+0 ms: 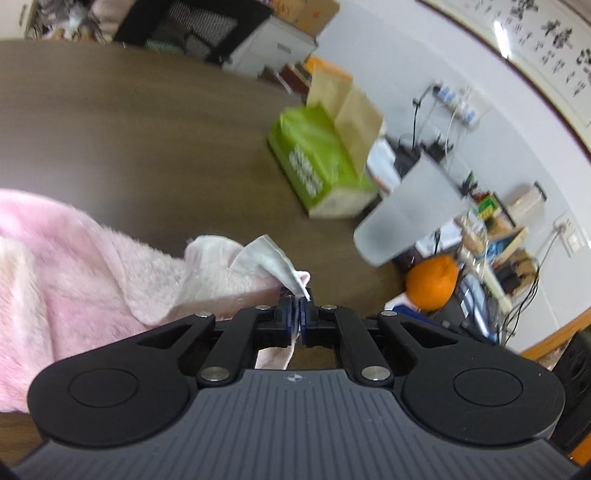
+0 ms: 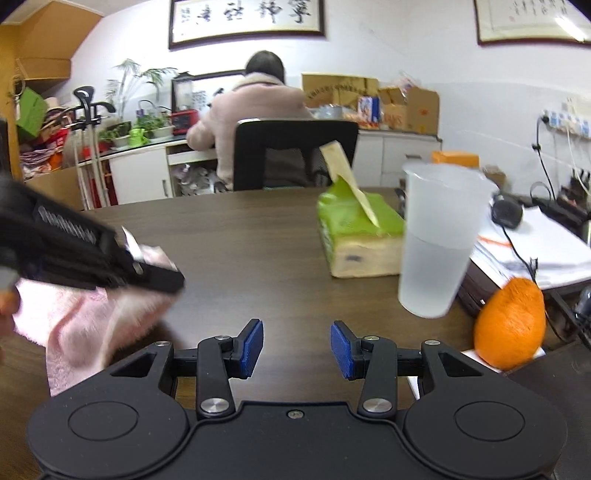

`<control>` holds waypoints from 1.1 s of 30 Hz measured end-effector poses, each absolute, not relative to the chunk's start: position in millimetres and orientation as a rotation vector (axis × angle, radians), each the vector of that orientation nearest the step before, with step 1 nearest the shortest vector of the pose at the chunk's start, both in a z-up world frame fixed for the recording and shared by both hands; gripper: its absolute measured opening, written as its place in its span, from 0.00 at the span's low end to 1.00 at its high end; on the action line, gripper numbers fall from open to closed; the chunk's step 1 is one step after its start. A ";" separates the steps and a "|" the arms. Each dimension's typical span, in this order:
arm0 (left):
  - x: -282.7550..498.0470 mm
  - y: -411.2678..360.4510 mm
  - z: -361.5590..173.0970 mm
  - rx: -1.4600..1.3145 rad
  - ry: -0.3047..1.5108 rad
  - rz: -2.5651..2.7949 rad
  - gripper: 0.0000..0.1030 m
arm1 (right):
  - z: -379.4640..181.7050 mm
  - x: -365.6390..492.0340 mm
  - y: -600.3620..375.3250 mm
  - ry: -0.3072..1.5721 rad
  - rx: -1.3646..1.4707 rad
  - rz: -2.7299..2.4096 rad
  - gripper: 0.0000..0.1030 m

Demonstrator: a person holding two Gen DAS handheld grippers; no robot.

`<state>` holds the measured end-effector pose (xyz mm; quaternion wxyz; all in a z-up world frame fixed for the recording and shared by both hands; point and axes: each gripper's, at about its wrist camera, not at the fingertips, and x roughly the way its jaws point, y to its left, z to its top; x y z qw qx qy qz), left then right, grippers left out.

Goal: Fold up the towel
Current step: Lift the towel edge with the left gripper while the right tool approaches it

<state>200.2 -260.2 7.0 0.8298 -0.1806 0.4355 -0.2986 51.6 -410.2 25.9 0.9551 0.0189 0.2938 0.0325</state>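
So, one pink towel (image 1: 74, 266), one green tissue pack (image 2: 354, 229), one plastic cup (image 2: 439, 236) and one orange (image 2: 511, 325), all on a dark wood desk (image 2: 240, 236) in a cluttered office. Cup looks partly filled with water. Left gripper (image 1: 297, 310) has its fingers clamped on a towel corner, lifted over the desk's left side. Right gripper (image 2: 297, 347) fingers sit apart, nothing between them.

An office: desk (image 2: 258, 229), office chair (image 2: 295, 151), framed calligraphy (image 2: 247, 18), cardboard boxes (image 2: 417, 103)
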 end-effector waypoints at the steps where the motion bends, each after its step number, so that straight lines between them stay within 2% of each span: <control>1: 199.8 -263.1 3.8 -0.377 0.935 -0.640 0.03 | 23.4 53.5 -413.5 0.614 0.048 0.071 0.38; 11: 199.7 -251.3 32.5 -0.372 1.001 -0.645 0.03 | 14.6 55.3 -406.6 0.712 0.118 0.152 0.38; 33: 193.2 -248.6 46.2 -0.325 1.030 -0.612 0.04 | 18.8 65.7 -337.6 0.779 0.179 0.233 0.38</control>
